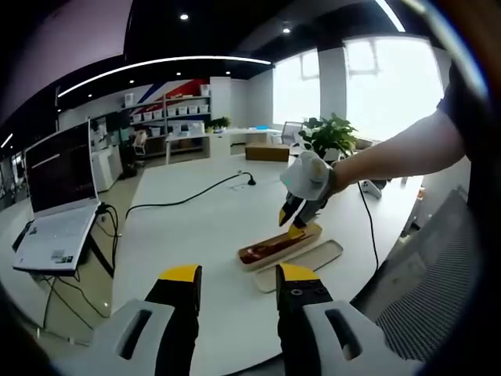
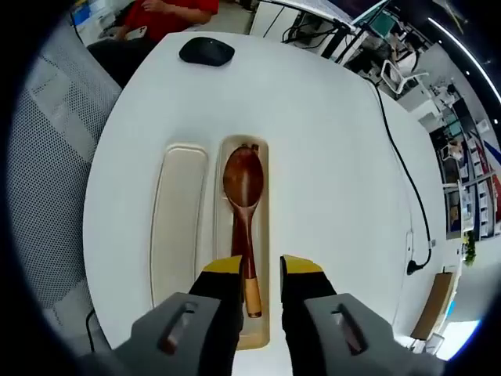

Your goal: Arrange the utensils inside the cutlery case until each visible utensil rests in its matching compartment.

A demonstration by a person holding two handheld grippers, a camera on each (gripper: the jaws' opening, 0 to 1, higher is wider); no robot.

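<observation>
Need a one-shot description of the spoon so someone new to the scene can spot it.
On the white table, two long cream trays lie side by side: the case lid and the cutlery case beside it. The wooden spoon lies lengthwise in the case, its handle between the right gripper jaws. It is the only dark reddish-brown thing there; the lid holds nothing.

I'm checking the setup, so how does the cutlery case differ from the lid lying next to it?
The cutlery case holds a brown wooden spoon, while the lid holds nothing. The case looks deeper, with raised walls; the lid looks shallower and flatter. The right hand-held gripper is over the case, not the lid. Both are cream, long, rounded, lying side by side.
</observation>
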